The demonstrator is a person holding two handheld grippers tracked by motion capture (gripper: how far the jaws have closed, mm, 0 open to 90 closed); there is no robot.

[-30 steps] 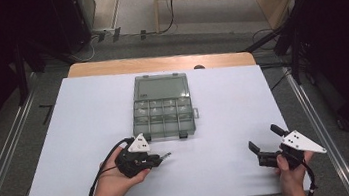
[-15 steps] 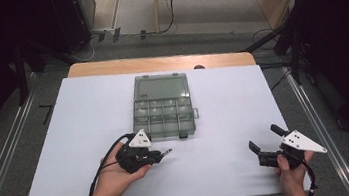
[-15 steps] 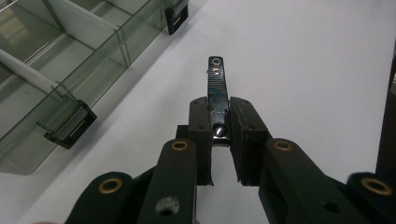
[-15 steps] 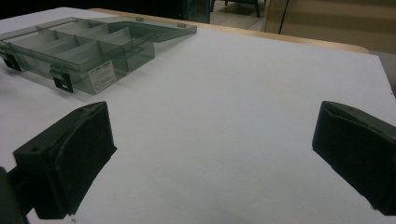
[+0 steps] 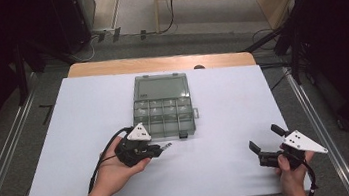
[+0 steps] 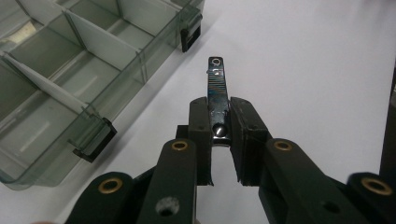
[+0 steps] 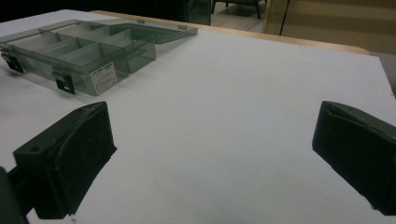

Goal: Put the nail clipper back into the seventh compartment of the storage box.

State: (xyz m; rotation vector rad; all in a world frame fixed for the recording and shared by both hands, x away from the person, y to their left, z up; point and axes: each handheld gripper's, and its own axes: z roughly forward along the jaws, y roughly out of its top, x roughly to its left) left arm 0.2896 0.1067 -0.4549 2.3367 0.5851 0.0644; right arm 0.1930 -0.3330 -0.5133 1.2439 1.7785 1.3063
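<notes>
left claw (image 6: 219,123) gripping nail clipper (image 6: 216,93), beside compartment box (image 6: 84,70)

A table (image 5: 168,63) with a wooden top carries a white sheet (image 5: 88,108) that covers nearly all of it — only a strip of wood shows along the far edge. On the sheet, a little toward the far side of the middle, lies an open grey box (image 5: 164,107) with dividers — its lid folded flat toward the far edge, two black latches on its near wall.
</notes>
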